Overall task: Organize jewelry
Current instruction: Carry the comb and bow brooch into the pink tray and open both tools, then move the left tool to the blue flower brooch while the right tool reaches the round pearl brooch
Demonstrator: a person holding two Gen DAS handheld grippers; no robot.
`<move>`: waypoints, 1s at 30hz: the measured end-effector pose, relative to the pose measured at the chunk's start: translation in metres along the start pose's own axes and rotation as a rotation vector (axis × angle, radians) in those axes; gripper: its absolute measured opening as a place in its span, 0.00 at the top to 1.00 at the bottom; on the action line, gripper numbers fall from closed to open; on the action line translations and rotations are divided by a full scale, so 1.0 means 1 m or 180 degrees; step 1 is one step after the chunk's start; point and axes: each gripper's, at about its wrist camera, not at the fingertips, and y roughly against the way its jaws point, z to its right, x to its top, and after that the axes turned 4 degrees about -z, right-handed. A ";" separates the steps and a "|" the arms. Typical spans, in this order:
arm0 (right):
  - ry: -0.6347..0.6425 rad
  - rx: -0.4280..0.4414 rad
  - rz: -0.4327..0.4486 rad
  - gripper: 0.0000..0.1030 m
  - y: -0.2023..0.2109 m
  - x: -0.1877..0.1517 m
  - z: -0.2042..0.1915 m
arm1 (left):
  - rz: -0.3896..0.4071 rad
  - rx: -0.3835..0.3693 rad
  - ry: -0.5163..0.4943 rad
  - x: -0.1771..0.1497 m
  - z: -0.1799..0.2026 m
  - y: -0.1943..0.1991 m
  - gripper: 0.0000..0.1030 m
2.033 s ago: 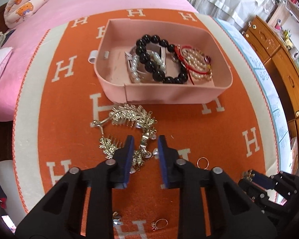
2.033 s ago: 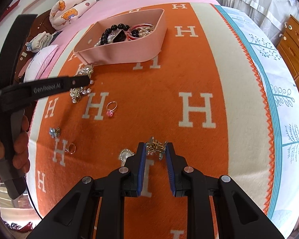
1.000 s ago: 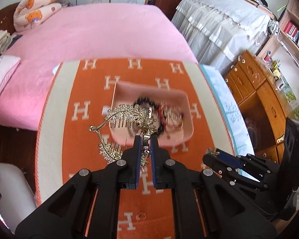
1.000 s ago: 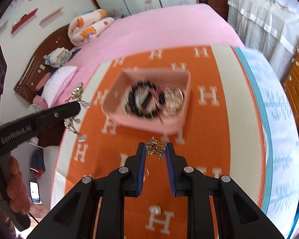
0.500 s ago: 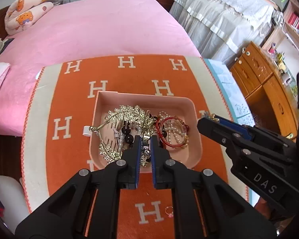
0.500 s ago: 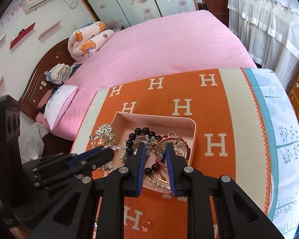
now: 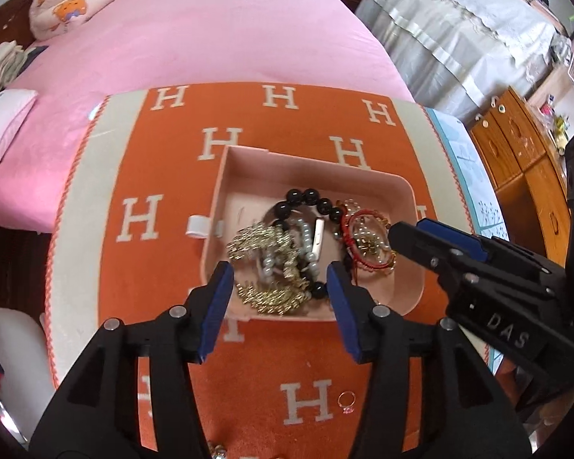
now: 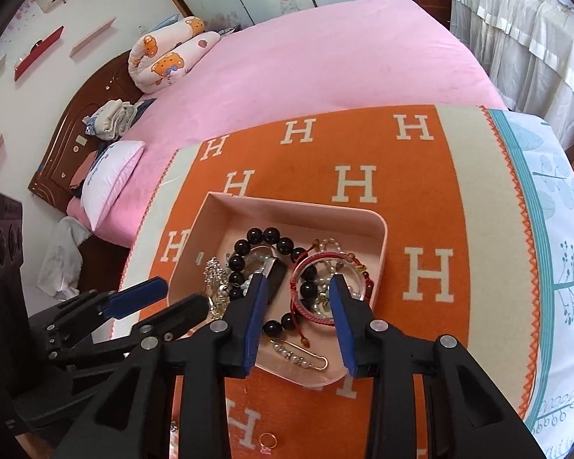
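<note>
A pink tray [image 7: 405,187] [image 8: 380,229] sits on an orange blanket and holds jewelry. My left gripper [image 7: 279,281] is open above the tray's near left part. The gold leaf hair comb [image 7: 264,241] lies in the tray below it, blurred, and shows at the tray's left edge in the right wrist view [image 8: 215,279]. My right gripper [image 8: 296,288] is open above the tray's right part. A small gold piece [image 8: 322,300] lies among a red cord and pearl bracelet [image 8: 325,267]. A black bead bracelet [image 8: 264,237] [image 7: 306,197] lies in the tray too.
The orange blanket [image 7: 172,176] with white H letters lies on a pink bed [image 7: 195,34]. A small ring with a pink stone [image 7: 347,408] [image 8: 267,441] lies on the blanket near me. Wooden drawers [image 7: 524,160] stand to the right.
Both grippers have opened over the tray. The gold comb has dropped from the left gripper into the tray, and the small gold piece has left the right gripper.
</note>
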 end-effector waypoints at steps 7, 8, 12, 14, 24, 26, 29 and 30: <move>0.0062 0.0016 0.0027 0.67 0.013 -0.005 -0.014 | 0.0094 0.0136 0.0076 -0.019 -0.014 0.025 0.53; 0.0057 0.0029 0.0026 0.67 0.016 -0.007 -0.016 | 0.0103 0.0152 0.0087 -0.021 -0.016 0.029 0.53; 0.0092 0.0026 0.0048 0.67 0.030 -0.015 -0.024 | 0.0167 0.0201 0.0116 -0.033 -0.022 0.048 0.53; 0.0094 0.0028 0.0072 0.67 0.040 -0.020 -0.026 | 0.0213 0.0205 0.0126 -0.038 -0.025 0.059 0.53; 0.0026 -0.0013 0.0159 0.66 0.081 -0.065 -0.036 | 0.0473 0.0182 0.0150 -0.062 -0.042 0.113 0.53; 0.0027 -0.0016 0.0166 0.66 0.086 -0.073 -0.038 | 0.0503 0.0171 0.0157 -0.068 -0.047 0.122 0.53; 0.0022 -0.0023 0.0169 0.66 0.094 -0.088 -0.040 | 0.0515 0.0168 0.0164 -0.078 -0.054 0.131 0.53; 0.0018 -0.0031 0.0172 0.66 0.096 -0.094 -0.041 | 0.0515 0.0173 0.0167 -0.081 -0.056 0.133 0.53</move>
